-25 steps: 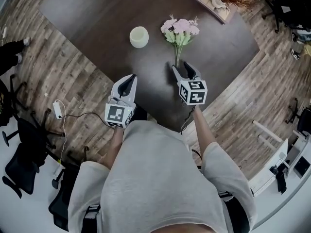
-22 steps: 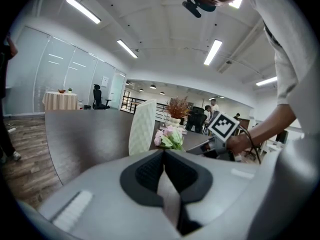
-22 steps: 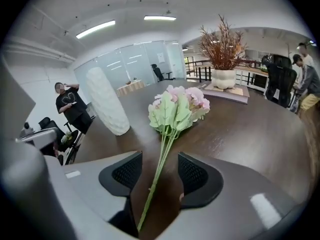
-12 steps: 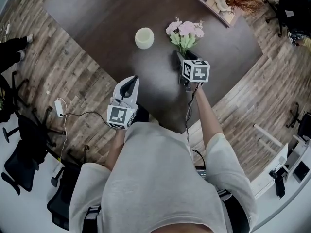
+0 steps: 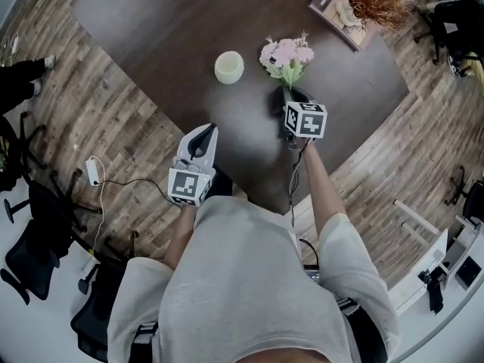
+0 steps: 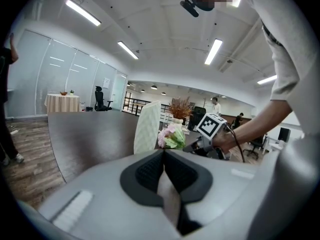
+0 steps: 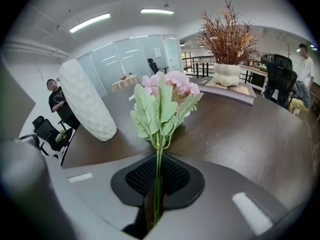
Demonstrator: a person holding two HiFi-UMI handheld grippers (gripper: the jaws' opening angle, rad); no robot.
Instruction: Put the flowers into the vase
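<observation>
At the left, my left gripper [image 5: 201, 132] is at the near edge of the dark table [image 5: 151, 21]. Its jaws are pressed together, with nothing between them.

Further in and a little to the right stands the vase [image 5: 229, 66]. It is cream with a textured skin, and it is upright on the table. From above I look into its round mouth and see only its pale inside.

The flowers [image 5: 286, 54] are outside the vase, to its right, near it but apart. They are a small bunch with pink heads and light green leaves. My right gripper [image 5: 290, 95] is just below the bunch in the head view. Its jaws have just been closing. In the right gripper view the thin green stems go down between the two dark pads, which now pinch them. I cannot tell if the heads touch the table.

At the far right corner, a white pot [image 7: 227, 74] holds dry brown branches [image 7: 227, 29]. It stands on a flat book [image 7: 235, 91].
</observation>
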